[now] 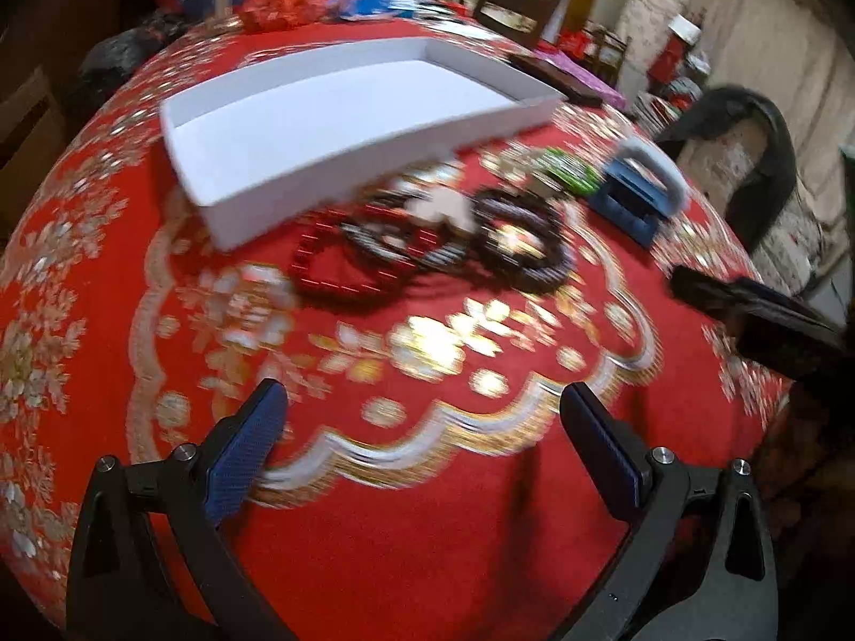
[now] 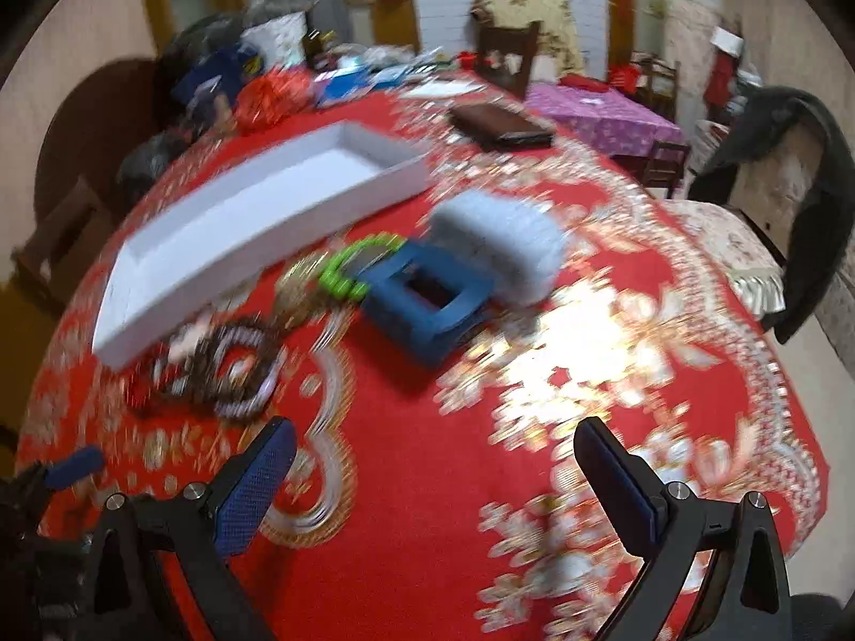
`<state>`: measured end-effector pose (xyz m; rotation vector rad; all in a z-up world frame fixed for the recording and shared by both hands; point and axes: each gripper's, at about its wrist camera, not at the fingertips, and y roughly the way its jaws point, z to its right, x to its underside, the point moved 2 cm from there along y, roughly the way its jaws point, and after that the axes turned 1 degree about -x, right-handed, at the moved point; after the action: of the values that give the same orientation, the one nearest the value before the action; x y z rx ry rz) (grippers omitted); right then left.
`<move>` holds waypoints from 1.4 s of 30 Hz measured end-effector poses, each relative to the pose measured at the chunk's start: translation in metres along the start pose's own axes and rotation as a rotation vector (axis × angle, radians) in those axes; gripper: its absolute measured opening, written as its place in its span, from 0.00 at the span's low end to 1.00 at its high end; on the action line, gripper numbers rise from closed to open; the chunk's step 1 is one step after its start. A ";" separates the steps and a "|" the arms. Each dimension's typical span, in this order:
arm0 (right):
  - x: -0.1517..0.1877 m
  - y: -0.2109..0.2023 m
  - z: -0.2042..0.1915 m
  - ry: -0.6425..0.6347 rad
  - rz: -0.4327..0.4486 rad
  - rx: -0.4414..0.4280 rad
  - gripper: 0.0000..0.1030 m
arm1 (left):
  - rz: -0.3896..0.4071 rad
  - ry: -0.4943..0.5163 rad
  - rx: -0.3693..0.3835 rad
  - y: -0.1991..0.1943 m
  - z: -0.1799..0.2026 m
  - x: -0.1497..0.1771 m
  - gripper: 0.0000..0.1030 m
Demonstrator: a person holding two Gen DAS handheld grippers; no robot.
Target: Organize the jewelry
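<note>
**Both claws open over bare cloth, jewelry beside the tray**

Now the left claw hangs with its fingers spread wide, gripping nothing, over a bare stretch of the red, gold-patterned counter. The right claw is likewise spread and grips nothing.

Taking the white tray as landmark: it is a long, shallow box, nothing visible inside it, its long axis running from the near left toward the far right in both views. Just beside its near long wall lies the jewelry. A red bracelet sits by the tray's near corner, overlapped by a dark beaded bracelet; another dark bracelet lies next along the wall. Motion blur hides how many strands there are. Farther along the same wall sits a green bracelet, touching or nearly touching a blue box with a pale lid tipped open behind it.

Between the claws and the bracelets the cloth is open. Right of the blue box, in the right wrist view, the cloth is also open out to the counter's edge. A dark case lies well beyond the tray's far end. Clutter lines the far edge behind the tray.
</note>
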<state>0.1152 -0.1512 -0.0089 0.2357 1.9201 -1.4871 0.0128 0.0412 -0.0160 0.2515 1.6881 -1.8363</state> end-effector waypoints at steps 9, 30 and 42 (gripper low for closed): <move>-0.060 -0.002 0.038 -0.099 0.013 -0.068 1.00 | 0.045 -0.074 0.019 -0.008 -0.062 -0.013 0.99; -0.072 0.021 0.080 0.083 0.042 -0.056 1.00 | 0.006 0.130 0.243 0.033 0.030 -0.074 0.44; -0.073 0.023 0.080 0.086 0.048 -0.054 1.00 | -0.003 0.154 0.213 0.045 0.031 -0.070 0.07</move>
<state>0.2143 -0.1973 0.0093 0.3236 2.0053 -1.4128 0.1010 0.0339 -0.0111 0.4911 1.5913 -2.0457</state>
